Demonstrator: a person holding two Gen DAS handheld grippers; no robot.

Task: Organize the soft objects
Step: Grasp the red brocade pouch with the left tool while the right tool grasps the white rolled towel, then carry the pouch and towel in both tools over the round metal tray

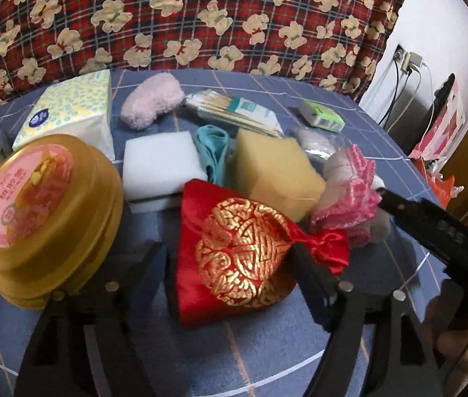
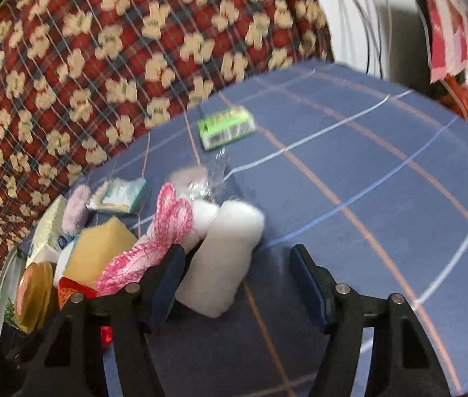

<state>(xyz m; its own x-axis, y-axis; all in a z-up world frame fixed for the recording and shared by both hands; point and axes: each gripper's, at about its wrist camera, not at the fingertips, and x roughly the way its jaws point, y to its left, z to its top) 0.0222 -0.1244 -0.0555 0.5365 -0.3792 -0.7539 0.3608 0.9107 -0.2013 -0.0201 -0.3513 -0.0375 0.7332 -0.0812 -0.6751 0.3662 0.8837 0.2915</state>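
Note:
In the left wrist view a red satin pouch (image 1: 240, 251) with gold embroidery lies between the fingers of my open left gripper (image 1: 230, 258). Behind it are a yellow sponge (image 1: 276, 168), a white foam block (image 1: 161, 165), a teal cloth (image 1: 214, 152), a fluffy pink pad (image 1: 151, 102) and a pink-and-white knitted piece (image 1: 353, 195). My right gripper (image 2: 234, 278) is open; a white cotton roll (image 2: 224, 258) lies against its left finger. The knitted piece (image 2: 164, 231) and the sponge (image 2: 98, 251) show to its left. The right gripper's arm (image 1: 439, 231) enters the left wrist view from the right.
A gold round tin (image 1: 45, 211) stands left, a tissue pack (image 1: 71, 112) behind it. A cotton swab pack (image 1: 237, 112), a green box (image 2: 227, 125) and a clear plastic bag (image 1: 316, 142) lie on the blue checked tablecloth (image 2: 366, 165). A red bear-print cushion (image 1: 200, 16) backs the table.

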